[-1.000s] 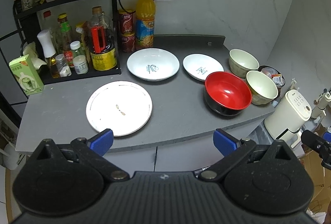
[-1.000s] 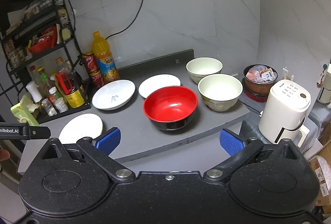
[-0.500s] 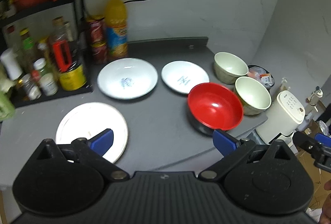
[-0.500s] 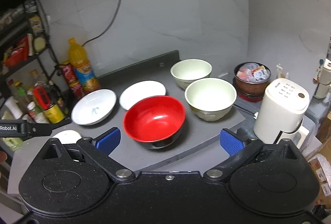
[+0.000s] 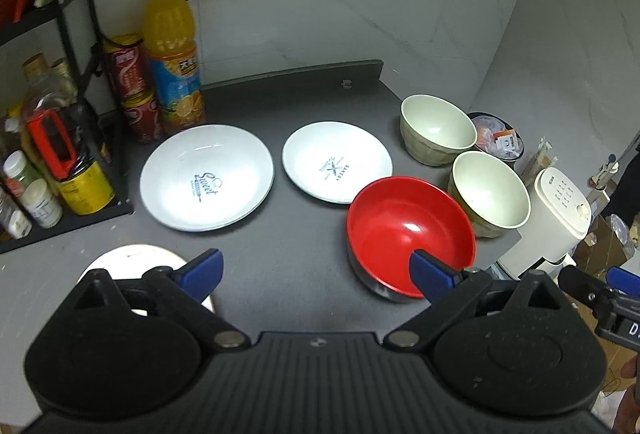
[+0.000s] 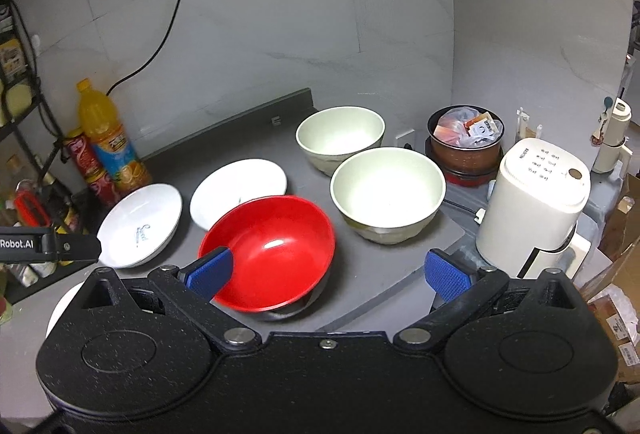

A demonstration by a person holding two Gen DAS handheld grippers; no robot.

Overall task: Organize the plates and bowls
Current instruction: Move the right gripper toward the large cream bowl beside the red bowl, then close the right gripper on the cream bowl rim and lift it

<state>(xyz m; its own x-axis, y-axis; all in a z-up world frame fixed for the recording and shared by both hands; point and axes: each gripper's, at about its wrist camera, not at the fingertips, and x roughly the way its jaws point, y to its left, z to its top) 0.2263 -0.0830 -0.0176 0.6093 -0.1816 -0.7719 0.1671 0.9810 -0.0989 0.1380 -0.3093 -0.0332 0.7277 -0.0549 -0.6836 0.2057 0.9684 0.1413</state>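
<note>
A red bowl [image 5: 408, 230] [image 6: 272, 246] sits near the front edge of the grey counter [image 5: 304, 266]. Two cream bowls stand to its right, one near [image 5: 490, 193] [image 6: 388, 189] and one farther back [image 5: 436, 129] [image 6: 340, 133]. Two white deep plates with print lie behind, a larger one on the left [image 5: 206, 175] [image 6: 140, 224] and a smaller one [image 5: 336, 165] [image 6: 240, 189]. A flat white plate [image 5: 132, 258] lies front left, partly hidden. My left gripper [image 5: 316, 270] is open and empty above the counter front. My right gripper [image 6: 328, 274] is open and empty, just before the red bowl.
A black rack [image 5: 68, 137] with bottles and jars stands at the left. An orange juice bottle [image 5: 172, 49] and red cans [image 5: 128, 73] stand at the back left. A white appliance [image 6: 536, 201] and a brown pot [image 6: 464, 141] sit right of the counter.
Both grippers have moved forward and to the right, closer to the bowls. The dishes have not moved. Both grippers stay open.
</note>
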